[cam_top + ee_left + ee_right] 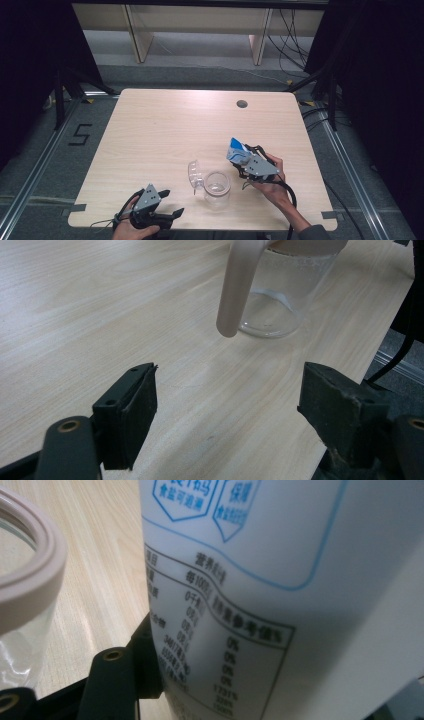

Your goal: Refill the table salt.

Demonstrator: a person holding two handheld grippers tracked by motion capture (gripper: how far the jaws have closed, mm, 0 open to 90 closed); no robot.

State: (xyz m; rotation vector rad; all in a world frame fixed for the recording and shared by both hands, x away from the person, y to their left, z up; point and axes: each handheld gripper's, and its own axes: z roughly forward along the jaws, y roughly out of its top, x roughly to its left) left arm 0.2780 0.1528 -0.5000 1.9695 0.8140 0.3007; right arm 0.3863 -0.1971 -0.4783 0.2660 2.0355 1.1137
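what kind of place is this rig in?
Probably a lab or recording bay, not a home. A bare wooden table stands between black curtains, with metal floor rails, loose cables and a taped "5" on the grey floor.

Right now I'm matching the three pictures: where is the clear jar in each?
High view: the clear jar stands near the table's front edge.
Left gripper view: top, right of centre.
Right gripper view: left edge.
Shared landmark: its pinkish rim.
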